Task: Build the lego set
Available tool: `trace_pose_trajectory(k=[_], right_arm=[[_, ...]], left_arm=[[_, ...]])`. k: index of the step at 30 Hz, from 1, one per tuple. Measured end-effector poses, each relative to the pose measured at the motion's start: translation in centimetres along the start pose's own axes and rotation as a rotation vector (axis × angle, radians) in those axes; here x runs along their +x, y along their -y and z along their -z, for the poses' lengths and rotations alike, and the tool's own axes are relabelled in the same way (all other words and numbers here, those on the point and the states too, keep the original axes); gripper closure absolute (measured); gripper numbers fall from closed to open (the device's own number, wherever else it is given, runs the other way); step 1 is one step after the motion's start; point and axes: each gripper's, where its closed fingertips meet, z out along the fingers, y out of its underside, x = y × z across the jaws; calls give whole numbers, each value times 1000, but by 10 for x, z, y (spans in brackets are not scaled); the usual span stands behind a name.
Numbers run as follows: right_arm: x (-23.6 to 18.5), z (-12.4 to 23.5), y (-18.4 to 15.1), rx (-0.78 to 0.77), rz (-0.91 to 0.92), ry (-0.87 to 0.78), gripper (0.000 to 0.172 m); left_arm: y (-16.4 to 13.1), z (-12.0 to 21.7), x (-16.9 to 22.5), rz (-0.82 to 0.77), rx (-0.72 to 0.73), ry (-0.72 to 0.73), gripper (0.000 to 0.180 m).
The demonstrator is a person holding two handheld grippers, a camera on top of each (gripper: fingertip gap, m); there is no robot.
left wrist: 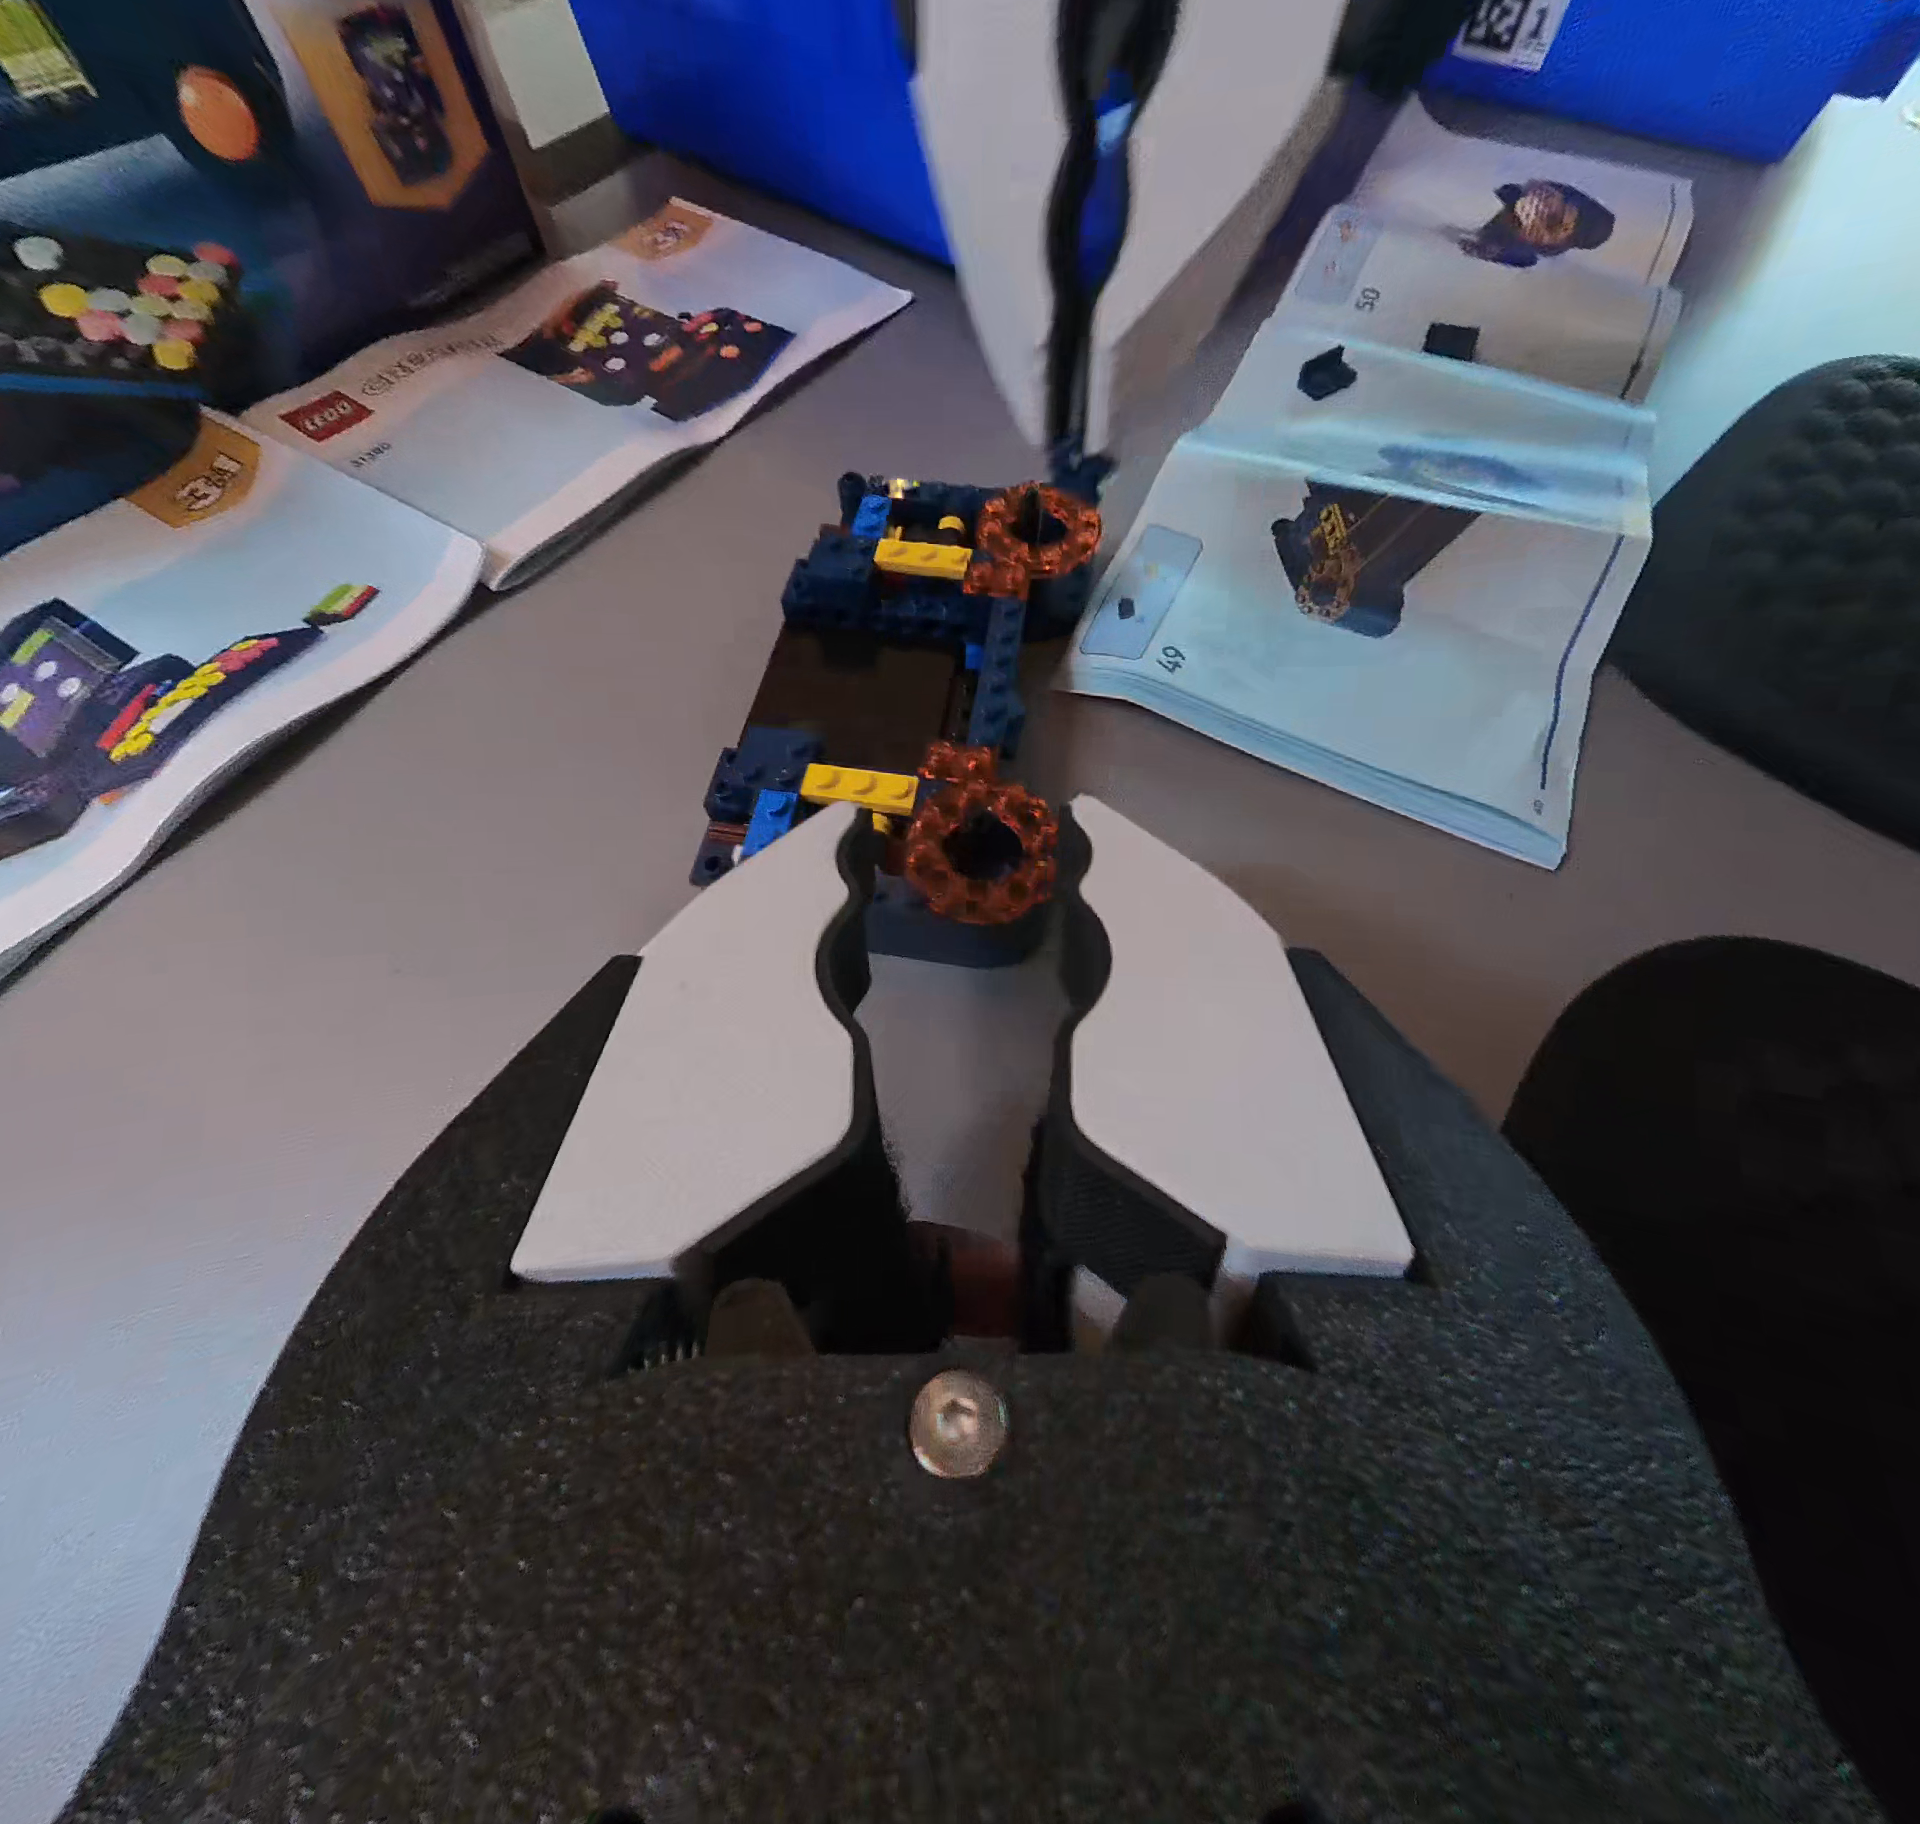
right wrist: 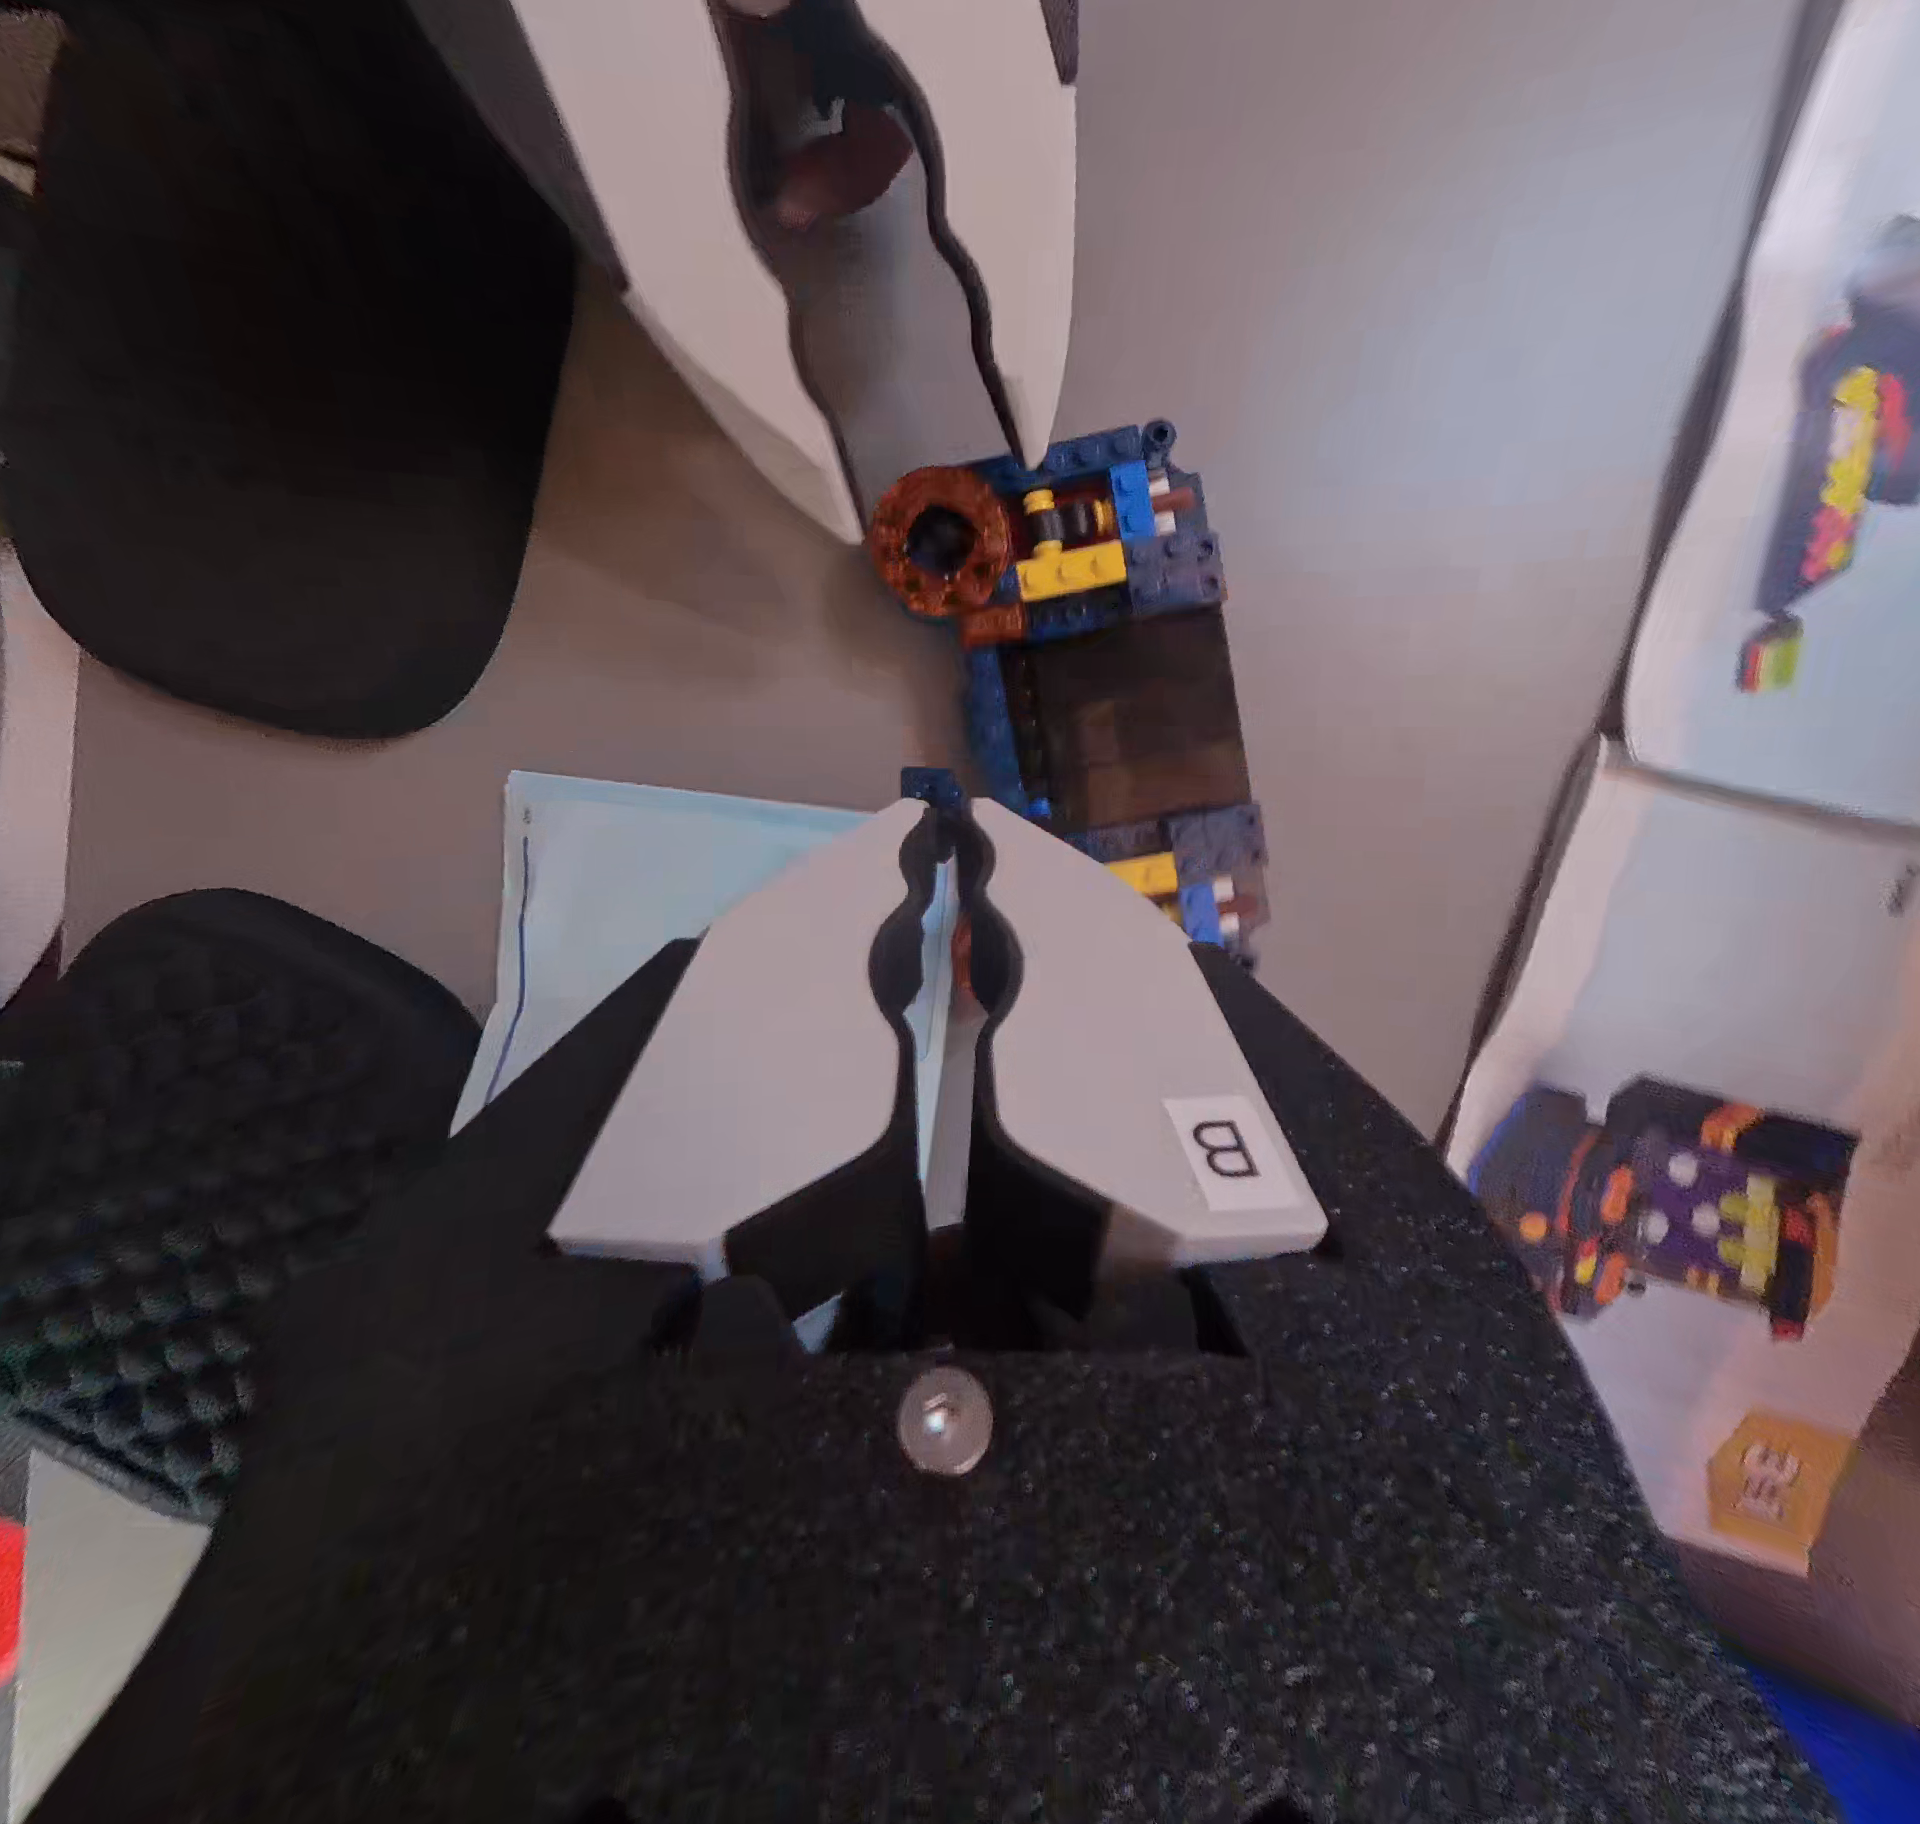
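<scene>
A brick model (left wrist: 862,694) lies on the grey table: a brown plate with dark blue, yellow and blue bricks and an orange toothed wheel at each end. My left gripper (left wrist: 961,813) is shut on the model's near end, with its pads against the dark blue block under the near wheel (left wrist: 982,855). The right wrist view shows this gripper (right wrist: 945,496) beside that wheel (right wrist: 940,553). My right gripper (right wrist: 945,808) is shut on a small dark blue brick (right wrist: 930,787). It holds the brick at the model's (right wrist: 1132,725) other end, next to the far wheel (left wrist: 1039,527), and appears blurred in the left wrist view (left wrist: 1070,444).
An open instruction booklet (left wrist: 1382,631) lies right of the model, with two more booklets (left wrist: 582,372) on the left. A printed box (left wrist: 364,91) and a blue bin (left wrist: 748,60) stand at the back. A black padded object (left wrist: 1787,579) sits at the right.
</scene>
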Motion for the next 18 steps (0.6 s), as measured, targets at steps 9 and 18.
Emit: trace_pose_trajectory(k=[9, 18], right_arm=[[6, -34, 9, -151, -82, 271, 169], [11, -39, 13, -149, 25, 233, 169]], left_arm=[[-1, 6, 0, 20, -5, -8, 146], [-19, 3, 0, 13, -104, -20, 143]])
